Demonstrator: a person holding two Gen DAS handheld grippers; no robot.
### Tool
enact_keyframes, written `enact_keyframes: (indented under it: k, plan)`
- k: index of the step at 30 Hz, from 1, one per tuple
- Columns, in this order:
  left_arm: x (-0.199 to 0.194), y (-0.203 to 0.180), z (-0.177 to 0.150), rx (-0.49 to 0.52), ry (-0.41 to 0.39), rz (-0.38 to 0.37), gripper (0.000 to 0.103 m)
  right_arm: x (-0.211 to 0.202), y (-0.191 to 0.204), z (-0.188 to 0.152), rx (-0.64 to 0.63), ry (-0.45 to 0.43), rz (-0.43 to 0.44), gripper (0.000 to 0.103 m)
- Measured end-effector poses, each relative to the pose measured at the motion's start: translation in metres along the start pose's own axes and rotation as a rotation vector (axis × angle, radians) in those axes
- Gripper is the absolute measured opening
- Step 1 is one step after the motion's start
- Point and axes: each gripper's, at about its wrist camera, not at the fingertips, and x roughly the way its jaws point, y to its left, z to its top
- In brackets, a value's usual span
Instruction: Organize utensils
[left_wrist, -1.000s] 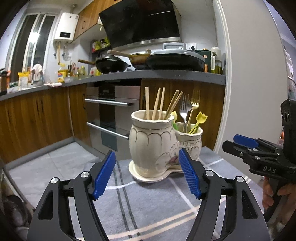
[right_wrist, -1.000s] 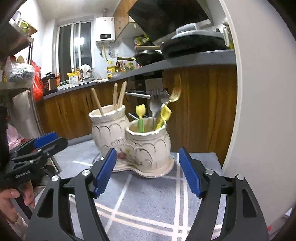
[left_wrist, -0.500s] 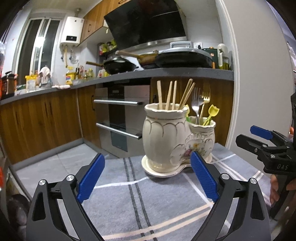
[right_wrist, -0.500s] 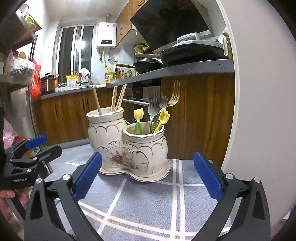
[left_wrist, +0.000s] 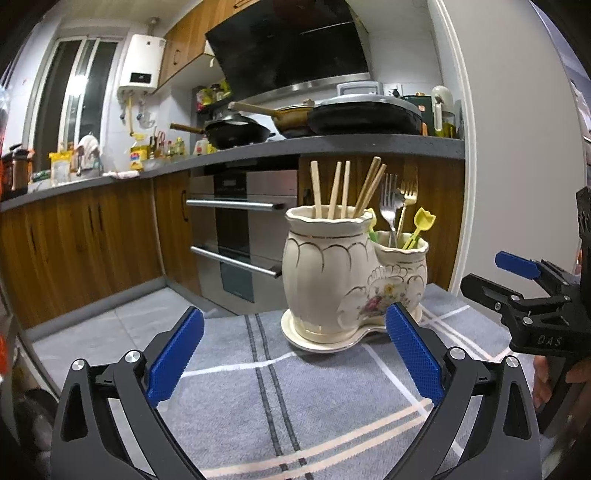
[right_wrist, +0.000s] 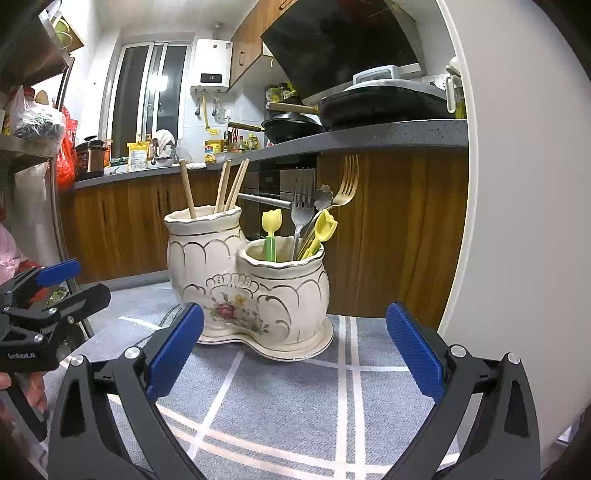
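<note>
Grey checked cloth (left_wrist: 295, 398) covers the table, fills the lower half of both views. Nothing loose lying on it that I can see.

Cream ceramic double holder (right_wrist: 247, 284) sits on its own saucer base, centre of the right wrist view, right of centre in the left wrist view (left_wrist: 351, 280). Tall pot and short pot are joined.

Tall pot: wooden chopsticks (left_wrist: 343, 190), all upright-ish, leaning a bit.
Short pot: silver fork (right_wrist: 301, 206), gold fork (right_wrist: 345, 184), yellow tulip-top picks (right_wrist: 271, 230). Mixed lean, gold fork tilted most, towards upper right.

My left gripper (left_wrist: 291, 360): spread wide, holding nothing, low centre of its frame, short of the holder. My right gripper (right_wrist: 293, 360): same, fingers apart, empty, holder sits between and beyond the pads. Each gripper also shows at the edge of the other's view, well apart from the pots.

Step read: sorting looks done or near done, chopsticks and forks already split by pot. I'd call this the end check or a hold between picks.

Next move, if any: nothing on the cloth to fetch, so either straighten the gold fork (pinch the neck from above, thin and slippery) or back both grippers off.
</note>
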Motion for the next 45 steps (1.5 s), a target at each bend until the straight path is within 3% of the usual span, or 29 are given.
enact_keyframes:
  k: [45]
  plan:
    - [-0.0004, -0.0046, 0.0001, 0.006, 0.001, -0.010, 0.098, 0.0022, -0.0028, -0.0001, 0.000, 0.002, 0.000, 0.098]
